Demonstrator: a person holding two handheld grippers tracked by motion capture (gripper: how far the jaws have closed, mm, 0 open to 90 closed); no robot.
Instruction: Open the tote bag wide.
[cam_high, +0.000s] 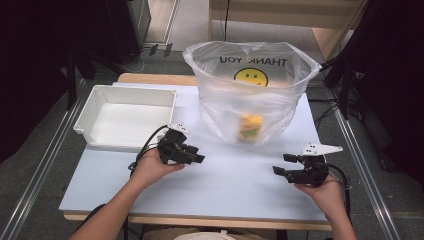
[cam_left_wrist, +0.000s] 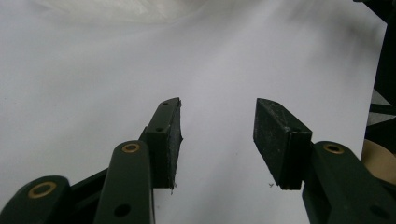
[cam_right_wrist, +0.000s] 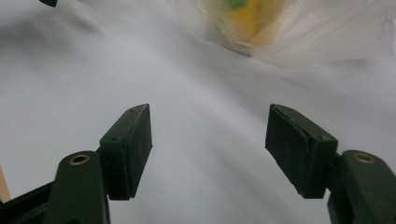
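Jaws of both grippers stand apart with nothing between them: the left gripper hovers over the white tabletop near the shallow white plastic tray, the right gripper lower right. Between and beyond them stands a clear crinkled plastic bag printed with a yellow smiley face, mouth open, a blurred yellow object lying at its bottom. Thin film could collapse or slide if one jaw snags its wall, likely tipping the contents out.
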